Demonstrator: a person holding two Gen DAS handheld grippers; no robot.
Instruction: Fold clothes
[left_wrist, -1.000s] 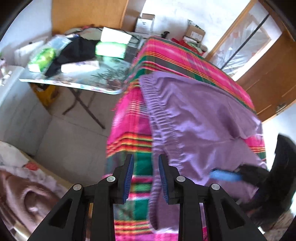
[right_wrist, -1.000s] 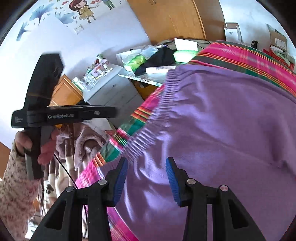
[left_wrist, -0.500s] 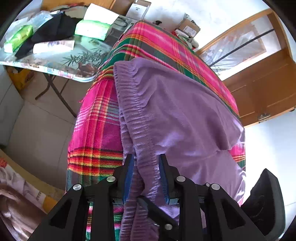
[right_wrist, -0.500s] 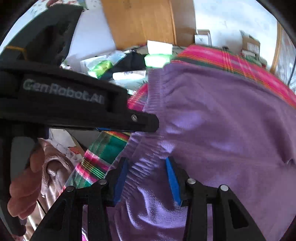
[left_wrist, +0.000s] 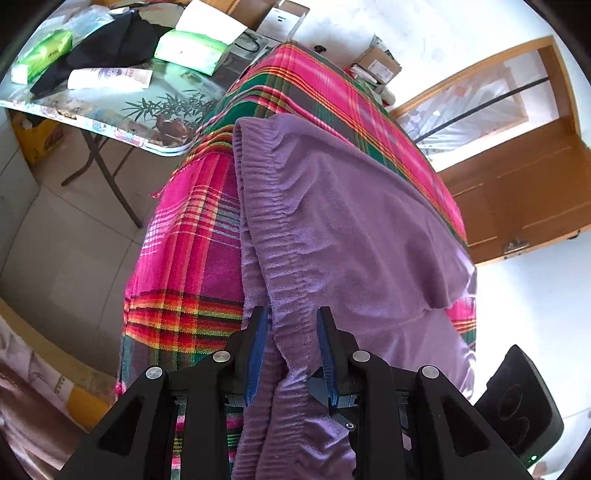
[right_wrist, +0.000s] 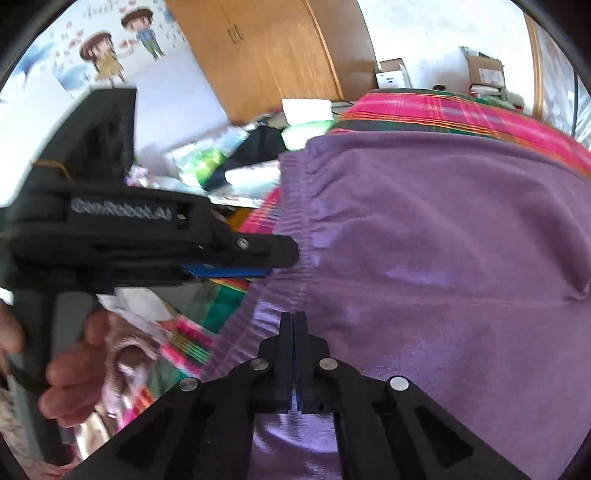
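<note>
On the purple garment's (right_wrist: 424, 258) waistband, both tilted down — right gripper (right_wrist: 294, 325) just clamped, left gripper (left_wrist: 291, 332) straddling.

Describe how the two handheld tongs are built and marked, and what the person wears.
Both tongs, left and right, are black angular frames with cut-out windows, silver screw heads and blue pads on the fingers. Seen side-on, the left one carries pale "GenRobot.AI" lettering. No cables or clothing can be made out clearly.

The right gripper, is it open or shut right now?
Shut: the right gripper has just closed, its blue pads pressed together on the purple garment's elastic waistband.
</note>
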